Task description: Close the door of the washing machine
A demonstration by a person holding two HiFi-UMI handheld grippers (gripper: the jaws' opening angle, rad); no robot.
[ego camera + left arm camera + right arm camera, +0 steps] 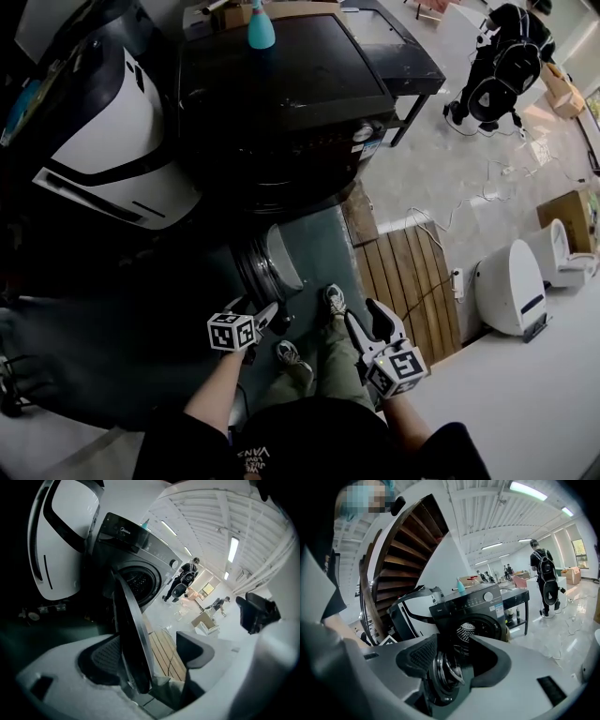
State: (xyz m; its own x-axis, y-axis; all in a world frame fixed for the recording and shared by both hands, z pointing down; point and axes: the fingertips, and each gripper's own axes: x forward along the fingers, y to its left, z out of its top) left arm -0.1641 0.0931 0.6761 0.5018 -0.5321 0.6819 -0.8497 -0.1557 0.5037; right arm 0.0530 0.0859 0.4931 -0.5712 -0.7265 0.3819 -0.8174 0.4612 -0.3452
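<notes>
One washing machine (281,103), one door (277,262), two claws (255,314) (364,317)

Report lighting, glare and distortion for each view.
Head view: deep shadow over the washing machine and the left side, floor at right bright. Left gripper view: heavy fisheye bend, ceiling lights glaring, door a dark edge close up. Right gripper view: evenly lit, curved at the edges, staircase bowed.

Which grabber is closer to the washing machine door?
Left. The left gripper has the door edge-on between its open jaws; the right gripper hangs apart, off to its right.
</notes>
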